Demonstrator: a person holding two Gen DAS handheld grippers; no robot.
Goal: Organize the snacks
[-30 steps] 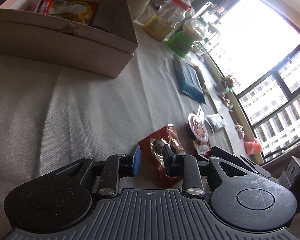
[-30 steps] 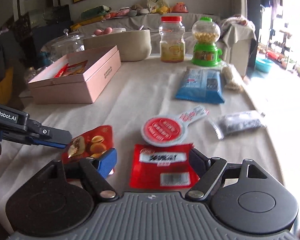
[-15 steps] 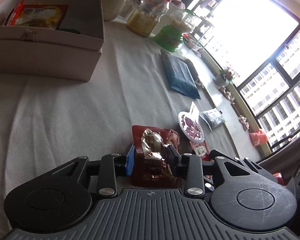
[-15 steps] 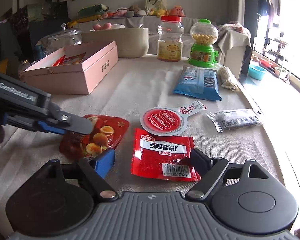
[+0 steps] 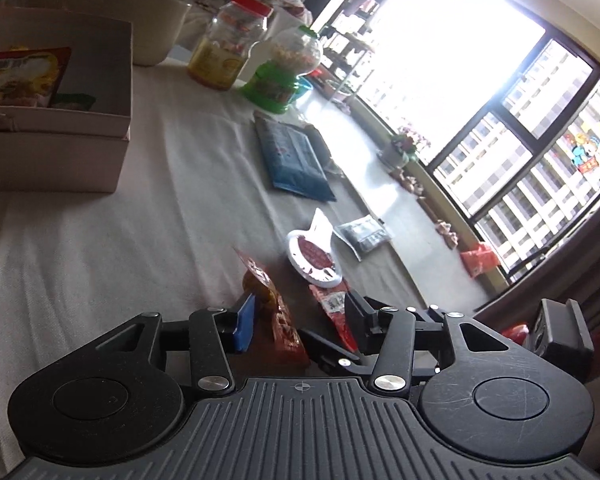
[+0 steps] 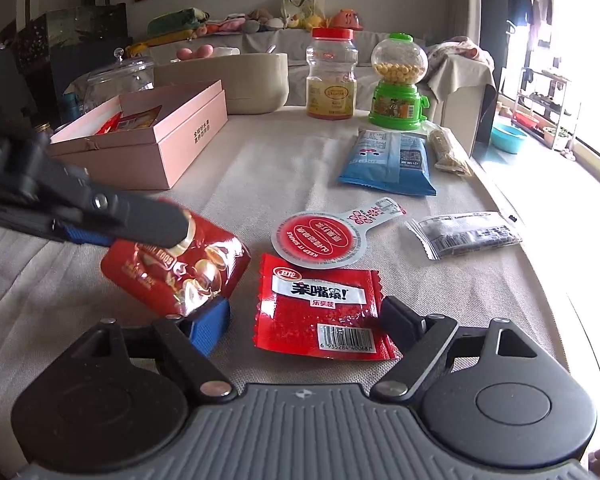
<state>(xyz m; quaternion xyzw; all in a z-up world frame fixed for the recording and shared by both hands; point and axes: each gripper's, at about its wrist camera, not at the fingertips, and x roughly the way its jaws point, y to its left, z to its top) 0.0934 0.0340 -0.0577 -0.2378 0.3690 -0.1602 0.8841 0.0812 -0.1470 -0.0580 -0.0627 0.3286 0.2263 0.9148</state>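
Observation:
My left gripper (image 5: 278, 322) is shut on a shiny red snack pouch (image 5: 278, 316) and holds it lifted off the cloth. The right wrist view shows that pouch (image 6: 176, 268) hanging from the left gripper's fingers (image 6: 140, 220). My right gripper (image 6: 304, 320) is open, its fingers on either side of a flat red packet (image 6: 320, 308) lying on the table. The pink box (image 6: 140, 144) at the back left holds a few snack packets (image 5: 24, 76).
On the cloth lie a round red-and-white lid (image 6: 320, 238), a blue bag (image 6: 392, 160), a clear grey packet (image 6: 464, 234) and a small tan packet (image 6: 448, 152). A red-capped jar (image 6: 332, 76), a green candy dispenser (image 6: 398, 84) and a beige tub (image 6: 236, 80) stand behind.
My left gripper closed on the red pouch and lifted it off the table, tilting it up. My right gripper stayed open over the flat red packet.

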